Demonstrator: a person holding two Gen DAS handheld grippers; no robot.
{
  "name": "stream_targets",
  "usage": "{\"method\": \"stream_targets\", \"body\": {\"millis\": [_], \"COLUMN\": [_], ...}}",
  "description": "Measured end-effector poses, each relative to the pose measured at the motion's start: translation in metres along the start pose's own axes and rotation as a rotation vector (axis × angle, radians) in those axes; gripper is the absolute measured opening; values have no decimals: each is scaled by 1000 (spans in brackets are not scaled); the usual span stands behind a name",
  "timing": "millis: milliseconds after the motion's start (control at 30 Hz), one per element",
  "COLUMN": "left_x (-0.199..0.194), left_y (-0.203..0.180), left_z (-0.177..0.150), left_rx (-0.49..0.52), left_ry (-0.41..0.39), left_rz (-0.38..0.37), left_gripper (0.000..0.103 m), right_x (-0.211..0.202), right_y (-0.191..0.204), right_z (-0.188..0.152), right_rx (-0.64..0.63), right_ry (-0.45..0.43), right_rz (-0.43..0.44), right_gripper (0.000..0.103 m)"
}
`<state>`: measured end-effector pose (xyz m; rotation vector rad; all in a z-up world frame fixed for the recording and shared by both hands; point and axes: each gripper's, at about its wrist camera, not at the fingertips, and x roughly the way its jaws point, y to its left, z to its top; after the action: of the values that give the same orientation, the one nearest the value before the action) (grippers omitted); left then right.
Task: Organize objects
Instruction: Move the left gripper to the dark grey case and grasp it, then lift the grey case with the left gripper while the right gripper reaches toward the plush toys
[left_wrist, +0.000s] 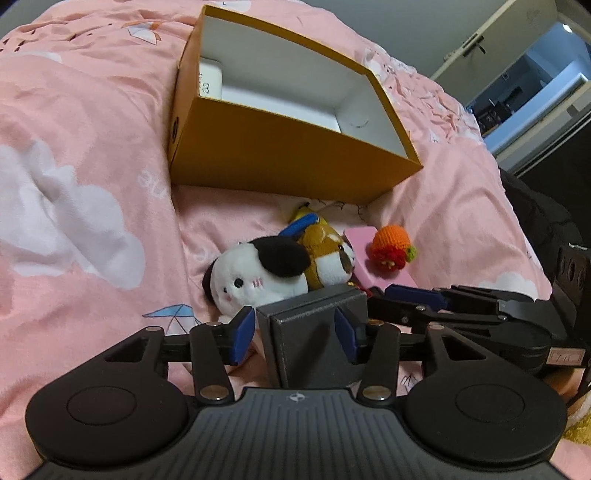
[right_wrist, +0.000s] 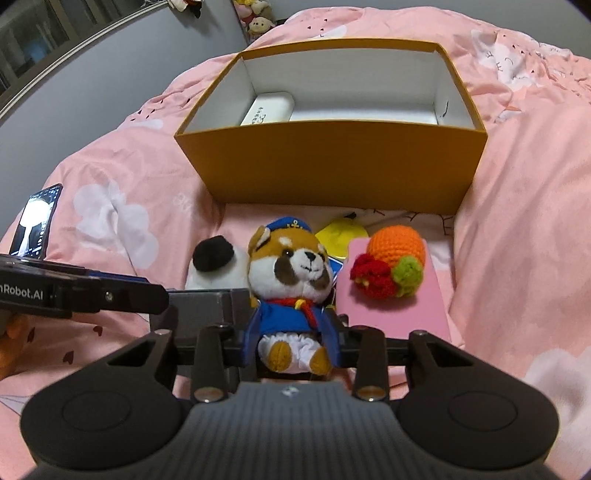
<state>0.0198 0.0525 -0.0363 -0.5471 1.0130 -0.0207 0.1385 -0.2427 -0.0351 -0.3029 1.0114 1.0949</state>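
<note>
My left gripper (left_wrist: 295, 334) stands open around a dark grey box (left_wrist: 310, 332) on the pink bedcover; a small gap shows at its left pad. That grey box (right_wrist: 199, 306) also shows in the right wrist view. My right gripper (right_wrist: 291, 341) is shut on a brown dog plush (right_wrist: 291, 280) in a blue sailor coat, its pads against the coat's sides. The dog plush (left_wrist: 325, 258) lies beside a white-and-black cat plush (left_wrist: 258, 277). Behind them stands an open orange box (right_wrist: 332, 166) holding a white case (right_wrist: 267, 110).
An orange crochet fruit (right_wrist: 391, 262) rests on a flat pink item (right_wrist: 399, 306), with a yellow object (right_wrist: 343, 236) behind it. A phone (right_wrist: 37, 221) lies lit at the left. The quilt rises in folds around the box. A doorway (left_wrist: 535, 81) opens at the far right.
</note>
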Motion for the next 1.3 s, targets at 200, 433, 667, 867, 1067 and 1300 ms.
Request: {"method": "stream_targets", "body": {"millis": [200,433,667,867,1067,1300], "left_x": [19,40,22,-8,-20,-19], "left_y": [3,12,2,-9,-7,3], "left_z": [-4,-10,-11,-2,5,10], "left_rx": [-26,-84,-39,29,16,-18], "left_ry": [90,123,28,-130,-179,-194], "left_rz": [-38,-125,-117,-36,24,38], "left_gripper": [65,73,48,44,44,44], "right_x": [-8,4,-2,-12,24,52], "right_y": [-6,-6,-13,-25,-2,1], "right_z": [-5,-19,-28,-27,-18,0], "right_rx": [18,33,77,128,-2,-24], "right_ry": [2,114,120,107,188,199], "right_rz": [-24,38,4,20,-8,0], "right_gripper": [40,39,39,39,31,29]}}
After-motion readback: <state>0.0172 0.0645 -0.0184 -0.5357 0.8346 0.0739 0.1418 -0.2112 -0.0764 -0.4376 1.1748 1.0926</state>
